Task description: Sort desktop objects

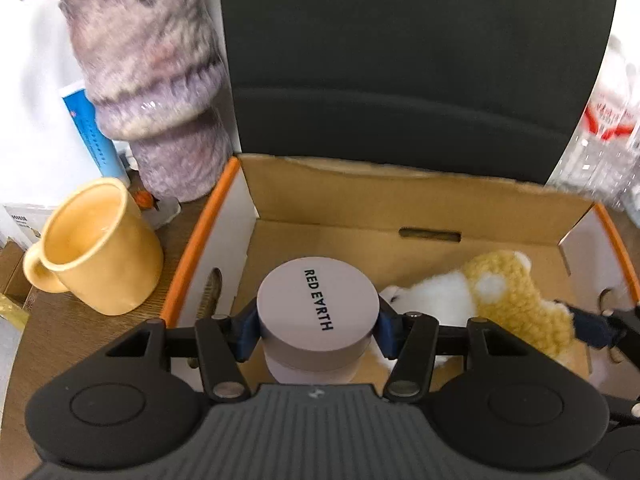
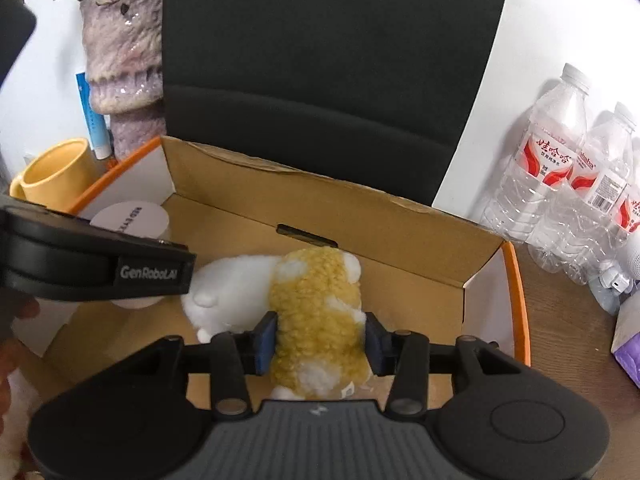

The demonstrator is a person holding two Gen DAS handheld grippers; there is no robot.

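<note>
My left gripper (image 1: 318,330) is shut on a round grey jar (image 1: 318,304) with "RED EARTH" on its lid, held in the left part of an open cardboard box (image 1: 360,200). My right gripper (image 2: 320,338) is shut on a yellow and white plush toy (image 2: 316,312), inside the same box (image 2: 320,196) toward the right. The plush toy (image 1: 512,300) lies just right of the jar in the left wrist view. The jar (image 2: 130,216) and the left gripper's body (image 2: 96,260) show at the left of the right wrist view.
A yellow mug (image 1: 96,248) stands left of the box, with a purple mottled vase (image 1: 152,80) holding a plant behind it. A dark monitor (image 2: 332,60) rises behind the box. Several water bottles (image 2: 560,160) stand at the right on the wooden desk (image 2: 568,312).
</note>
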